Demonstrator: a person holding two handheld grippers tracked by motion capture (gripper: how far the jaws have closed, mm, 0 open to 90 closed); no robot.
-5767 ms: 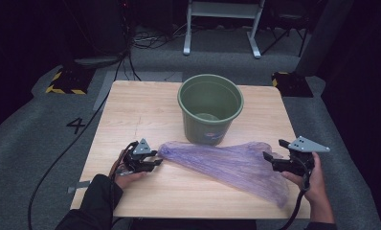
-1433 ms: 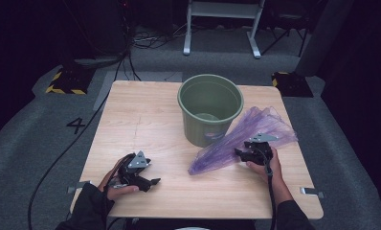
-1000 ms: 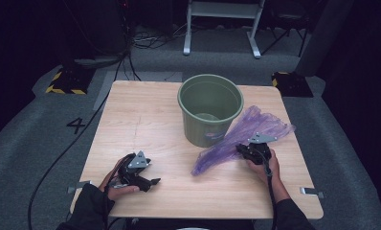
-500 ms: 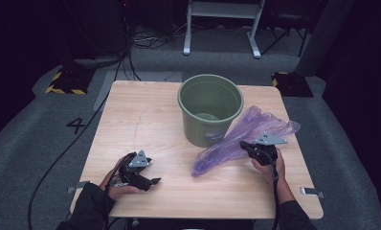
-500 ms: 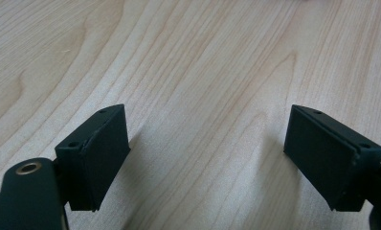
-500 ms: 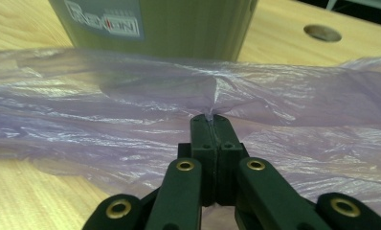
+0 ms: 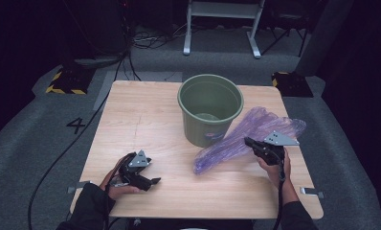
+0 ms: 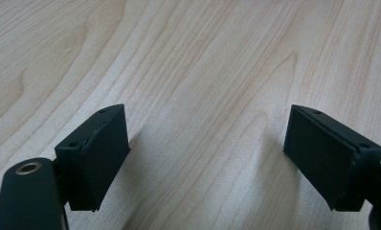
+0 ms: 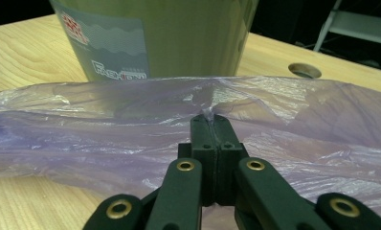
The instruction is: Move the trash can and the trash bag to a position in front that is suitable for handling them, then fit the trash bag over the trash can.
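High view: the desk [image 7: 145, 115] carries a green bucket [image 7: 210, 109] at its far middle, placed to take the purple bag [image 7: 236, 139] draped at its four o'clock. Right tongs [image 7: 250, 143] are clamped on the film to lift it; left tongs [image 7: 152, 181] rest apart and empty at seven o'clock.

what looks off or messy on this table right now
Nothing is spilled or damaged. The purple plastic bag lies crumpled and slanted against the green bucket, not in it. The right gripper pinches a fold of it; the left gripper rests open on the table.
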